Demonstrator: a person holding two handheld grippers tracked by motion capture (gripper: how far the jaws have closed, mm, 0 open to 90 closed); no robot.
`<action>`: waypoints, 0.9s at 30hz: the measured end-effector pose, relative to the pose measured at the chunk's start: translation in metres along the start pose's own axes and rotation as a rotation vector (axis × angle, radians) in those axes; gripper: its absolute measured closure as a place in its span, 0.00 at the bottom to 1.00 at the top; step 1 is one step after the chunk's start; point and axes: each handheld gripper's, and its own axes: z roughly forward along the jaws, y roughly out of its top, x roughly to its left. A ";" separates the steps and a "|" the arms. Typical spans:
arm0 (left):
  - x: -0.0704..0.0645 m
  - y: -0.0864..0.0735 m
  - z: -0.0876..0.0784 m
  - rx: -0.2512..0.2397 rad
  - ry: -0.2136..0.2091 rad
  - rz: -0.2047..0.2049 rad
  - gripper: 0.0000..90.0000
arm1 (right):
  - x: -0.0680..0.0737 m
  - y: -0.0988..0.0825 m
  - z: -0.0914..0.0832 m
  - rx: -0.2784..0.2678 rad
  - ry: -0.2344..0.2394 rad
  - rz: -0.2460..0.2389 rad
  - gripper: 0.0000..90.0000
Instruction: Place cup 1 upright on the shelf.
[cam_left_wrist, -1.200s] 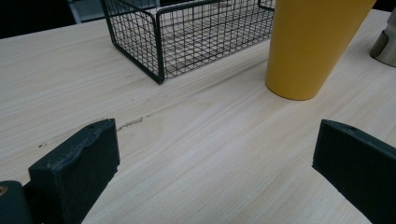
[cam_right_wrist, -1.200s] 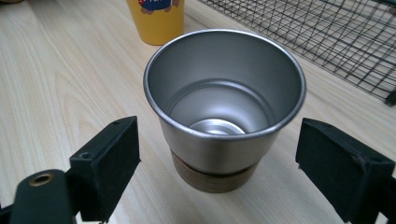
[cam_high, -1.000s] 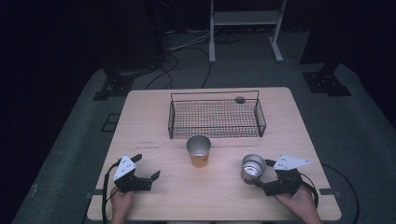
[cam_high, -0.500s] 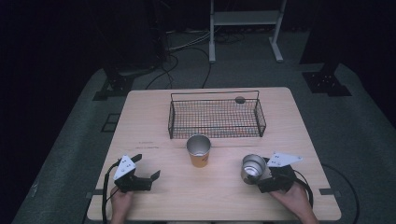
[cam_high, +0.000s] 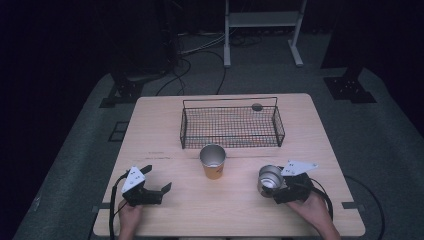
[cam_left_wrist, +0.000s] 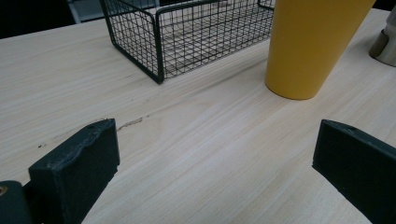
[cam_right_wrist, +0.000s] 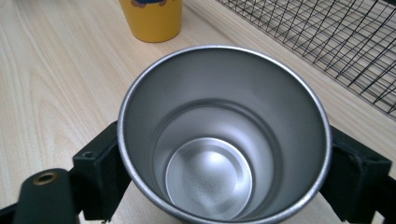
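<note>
A steel cup (cam_high: 270, 179) stands at the near right of the wooden table (cam_high: 310, 130), open end up and empty inside (cam_right_wrist: 224, 140). My right gripper (cam_high: 274, 187) has just been closing its jaws, and the black pads (cam_right_wrist: 100, 168) now press on both sides of the cup's wall, so it is shut on the cup. A yellow cup (cam_high: 213, 162) with a metal lining stands upright in the middle, in front of the wire basket (cam_high: 230, 146). My left gripper (cam_high: 159, 178) rests at the near left, open (cam_left_wrist: 219, 154), with only bare wood between its jaws.
The black wire basket (cam_left_wrist: 156, 46) sits at the table's far centre, with a small dark round thing (cam_high: 257, 106) by its back rim. The yellow cup (cam_left_wrist: 308, 46) (cam_right_wrist: 152, 18) stands between my two grippers. The basket (cam_right_wrist: 327, 37) lies just beyond the steel cup (cam_left_wrist: 385, 44).
My right gripper has edged left onto the steel cup and its jaws have drawn in against it. The left gripper, the yellow cup and the basket have not moved.
</note>
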 end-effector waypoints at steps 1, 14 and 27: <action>0.000 0.000 0.000 -0.001 0.000 -0.001 0.00 | 0.000 0.000 0.000 0.004 0.001 0.000 0.17; 0.000 0.000 0.000 -0.002 -0.001 -0.001 0.00 | 0.001 0.000 -0.003 -0.005 0.022 -0.007 0.20; 0.000 0.000 0.000 -0.003 -0.002 -0.002 0.00 | -0.002 0.020 -0.018 -0.031 0.014 -0.005 0.20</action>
